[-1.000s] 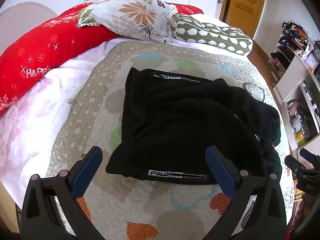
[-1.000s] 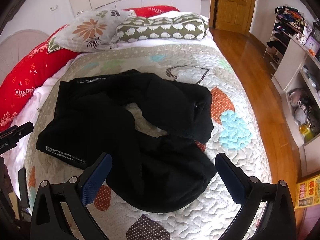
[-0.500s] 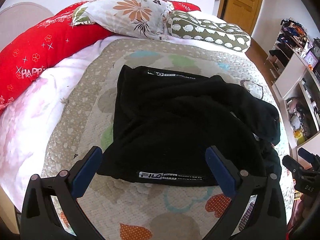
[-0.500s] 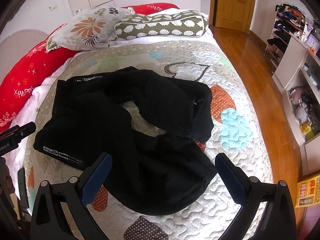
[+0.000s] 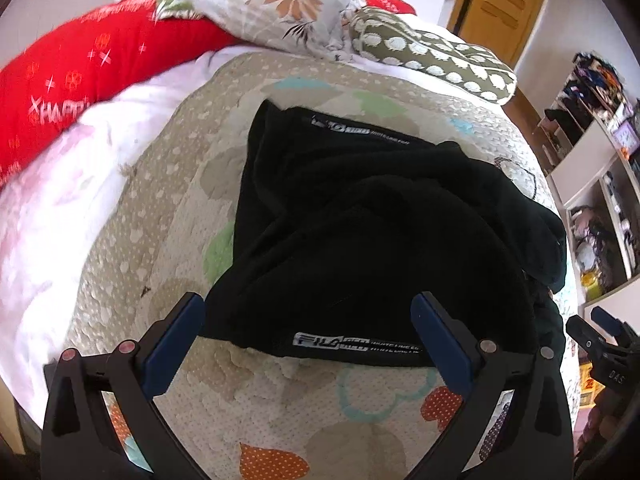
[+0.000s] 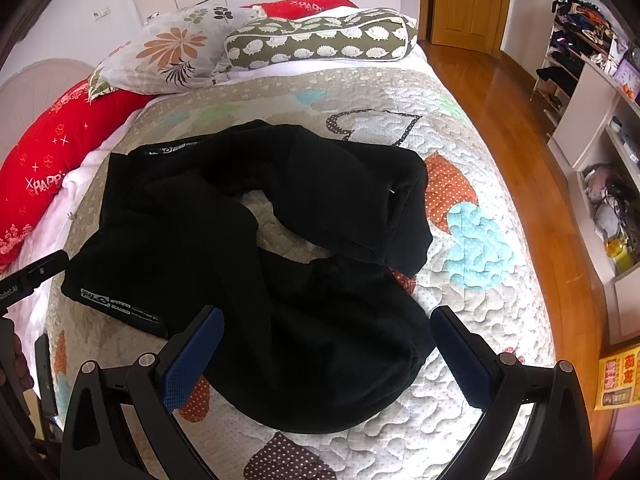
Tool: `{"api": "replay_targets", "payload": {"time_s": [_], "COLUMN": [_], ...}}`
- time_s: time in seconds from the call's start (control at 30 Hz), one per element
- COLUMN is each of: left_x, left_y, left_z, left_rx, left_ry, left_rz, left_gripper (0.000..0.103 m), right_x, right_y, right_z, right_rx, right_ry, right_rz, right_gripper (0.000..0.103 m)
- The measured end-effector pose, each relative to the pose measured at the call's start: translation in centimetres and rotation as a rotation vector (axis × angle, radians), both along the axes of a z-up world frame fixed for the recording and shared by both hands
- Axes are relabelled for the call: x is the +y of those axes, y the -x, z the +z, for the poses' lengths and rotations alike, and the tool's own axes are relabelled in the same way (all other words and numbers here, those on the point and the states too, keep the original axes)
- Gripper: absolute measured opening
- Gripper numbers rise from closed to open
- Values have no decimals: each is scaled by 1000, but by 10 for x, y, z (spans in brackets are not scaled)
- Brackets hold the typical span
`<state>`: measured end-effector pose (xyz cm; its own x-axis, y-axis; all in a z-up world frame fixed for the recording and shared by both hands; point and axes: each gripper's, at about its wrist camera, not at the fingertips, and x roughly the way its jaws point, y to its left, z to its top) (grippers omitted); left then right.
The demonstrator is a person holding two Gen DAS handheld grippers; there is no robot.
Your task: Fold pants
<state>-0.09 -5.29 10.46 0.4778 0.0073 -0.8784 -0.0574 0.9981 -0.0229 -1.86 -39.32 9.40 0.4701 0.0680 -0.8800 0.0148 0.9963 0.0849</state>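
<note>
I hold one hand-held gripper in each hand above a bed covered by a quilt patterned with hearts. My left hand-held gripper has its two blue fingers spread wide and pinches nothing. My right hand-held gripper is likewise spread and empty.

One pair of black pants lies crumpled in the middle of the quilt, not yet folded. The two leg ends, each with a white printed label, lie on the left side, one near and one far. The legs run right, with a patch of quilt showing between them, and join in a bunched heap at the near right, just in front of my right hand-held gripper. In the left view, the near leg end sits between my spread fingers, and I cannot tell whether they touch the cloth.

To do this step well, I judge I should pinch the near leg end with the left and the bunched heap with the right, taking the whole thickness of cloth, then pull apart gently so the leg flattens before I lay it over the far one, edges matched.

At the far end of the bed I count three cushions: one long red, one floral, one green with white shapes.
</note>
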Motion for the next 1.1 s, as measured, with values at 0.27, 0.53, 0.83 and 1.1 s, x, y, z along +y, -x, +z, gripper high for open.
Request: {"api": "replay_targets", "payload": {"time_s": [0.27,0.53,0.83,1.1], "left_x": [29,42,40,60], "left_y": [-11,-18,-35,-3], "left_z": [-37,-57,-65,-30], "left_rx": [70,83,78,-9], "left_ry": [96,200,397,378], "left_rz": [121,178,114,38], "left_gripper": [103,103,27,13], "right_x": [-31,-39,-62,-74], "right_y": [5,9,15,-4], "right_z": [-13,-28,-37,-35], "right_rx": [20,41,54,40], "right_ry": [27,18,19,-23], "right_rz": [-76,-102,-165,-164], "right_gripper": [103,103,102,95]}}
